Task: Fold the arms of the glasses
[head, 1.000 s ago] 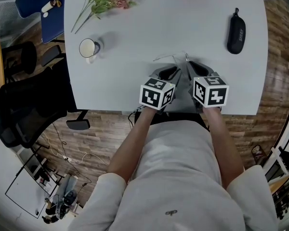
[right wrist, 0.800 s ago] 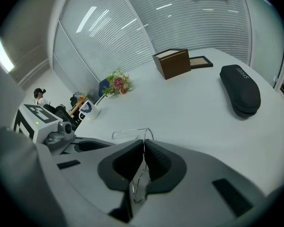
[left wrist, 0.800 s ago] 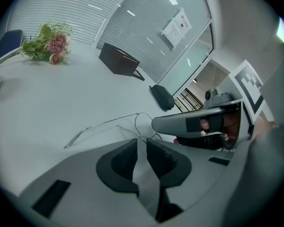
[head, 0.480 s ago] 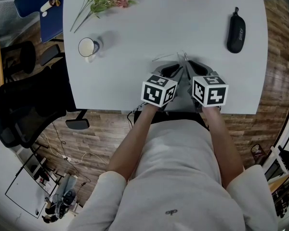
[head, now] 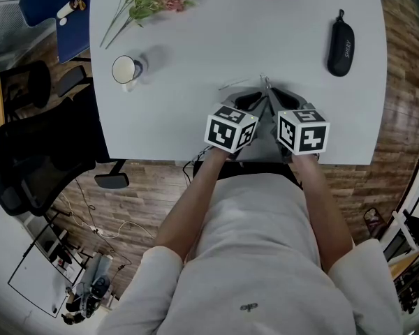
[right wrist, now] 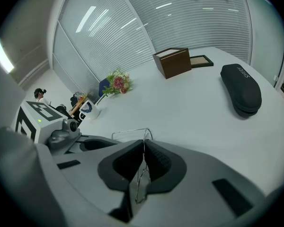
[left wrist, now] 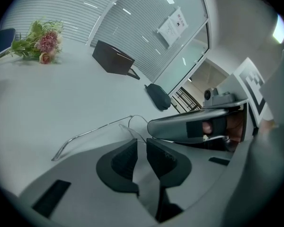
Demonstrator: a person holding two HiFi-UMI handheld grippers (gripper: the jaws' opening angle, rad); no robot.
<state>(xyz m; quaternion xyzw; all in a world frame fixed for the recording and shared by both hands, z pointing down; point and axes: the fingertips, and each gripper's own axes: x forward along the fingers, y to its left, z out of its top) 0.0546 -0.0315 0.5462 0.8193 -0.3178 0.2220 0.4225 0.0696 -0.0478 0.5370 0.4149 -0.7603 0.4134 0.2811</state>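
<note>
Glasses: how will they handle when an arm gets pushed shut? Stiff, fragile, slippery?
Likely springy, not stiff: the glasses are thin wire. Probably light, so they could slide on the smooth table if pushed. Fragile, I'd guess; the right gripper pinches only a thin wire, which may twist.

Left gripper (left wrist: 142,143) pads nearly together, slim gap, nothing visibly pinched. Thin wire glasses (left wrist: 99,129) on white worktop (left wrist: 61,98) just ahead of the tips, one arm stretched out to the left. Right gripper (left wrist: 156,126) in from the right, tip at the frame. Black case (left wrist: 158,97) farther ahead, brown box (left wrist: 114,59) beyond it, flowers (left wrist: 38,41) far ahead-left.
</note>
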